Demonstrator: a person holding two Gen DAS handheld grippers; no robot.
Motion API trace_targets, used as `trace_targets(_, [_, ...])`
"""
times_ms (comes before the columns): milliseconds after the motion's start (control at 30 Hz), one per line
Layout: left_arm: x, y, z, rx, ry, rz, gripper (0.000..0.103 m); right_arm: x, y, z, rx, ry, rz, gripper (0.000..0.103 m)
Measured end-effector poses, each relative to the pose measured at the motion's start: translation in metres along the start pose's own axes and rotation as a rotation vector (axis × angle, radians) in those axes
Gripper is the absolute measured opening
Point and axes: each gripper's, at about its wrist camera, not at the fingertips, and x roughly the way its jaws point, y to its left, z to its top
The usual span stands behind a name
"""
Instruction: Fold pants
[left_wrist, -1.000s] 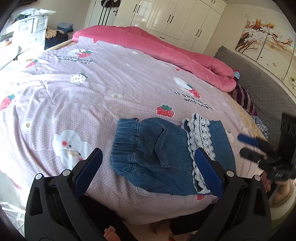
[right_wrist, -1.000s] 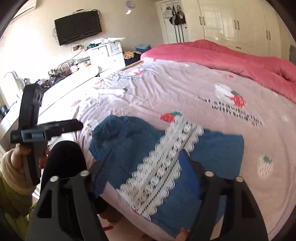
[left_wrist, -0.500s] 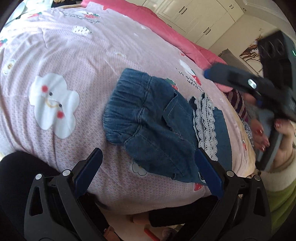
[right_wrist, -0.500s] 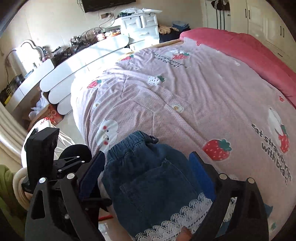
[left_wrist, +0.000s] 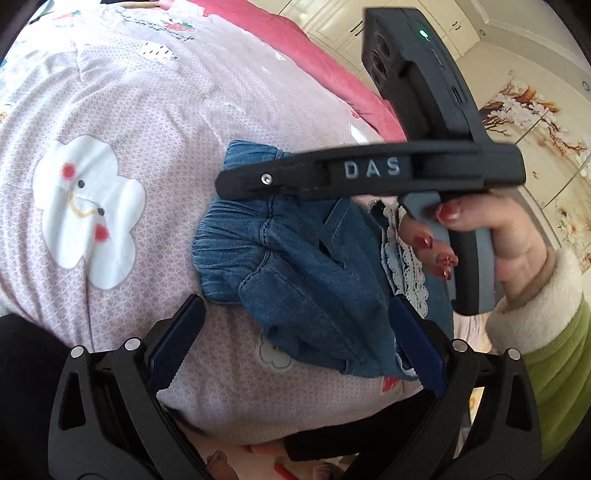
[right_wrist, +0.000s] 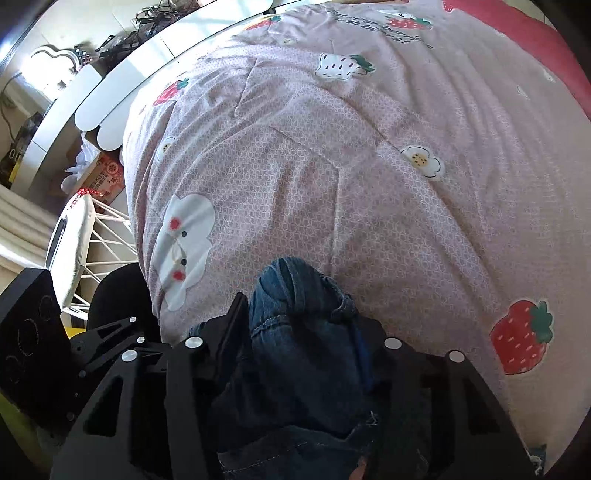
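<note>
The denim pants (left_wrist: 295, 280) are lying near the front edge of the bed (left_wrist: 129, 122), already doubled into a compact bundle, with the lace trim (left_wrist: 402, 258) showing at one side. The right gripper (right_wrist: 299, 343) is closing its jaws around the gathered waistband end, denim between them. The left gripper (left_wrist: 291, 343) is hovering above with jaws spread, holding nothing. Judged from this, a further fold is remaining.
</note>
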Motion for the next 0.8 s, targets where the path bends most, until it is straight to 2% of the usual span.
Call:
trace_targets(33, [0.0,0.0,0.001,0.003,-0.009,0.001,0.093,-0.009,-0.002,-0.002,0.006,-0.023,0.017,0.035])
trace_targets(133, [0.003,-0.002,0.005,0.003,-0.029,-0.01,0.093,-0.047,-0.011,-0.014,0.047,-0.126,0.107,0.034])
trace_targets(200, [0.005,-0.005,0.009,-0.002,-0.028,-0.057,0.091,-0.069,-0.013,-0.022,0.052,-0.182,0.14,0.034])
trace_targets(300, [0.009,-0.017,0.016,0.007,-0.019,-0.113,0.076,-0.102,-0.016,-0.039,0.058,-0.262,0.153,0.034])
trace_targets(367, [0.009,-0.027,0.019,0.025,-0.029,-0.111,0.052,-0.12,-0.019,-0.051,0.058,-0.311,0.13,0.034])
trace_targets(400, [0.009,-0.034,0.022,0.031,-0.03,-0.125,0.05,-0.131,-0.023,-0.057,0.06,-0.331,0.125,0.034])
trace_targets(600, [0.009,-0.084,0.03,0.135,-0.047,-0.132,0.048,-0.169,-0.05,-0.104,0.097,-0.427,0.086,0.034])
trace_targets(800, [0.03,-0.131,0.024,0.237,-0.004,-0.111,0.048,-0.187,-0.075,-0.16,0.133,-0.489,0.064,0.034])
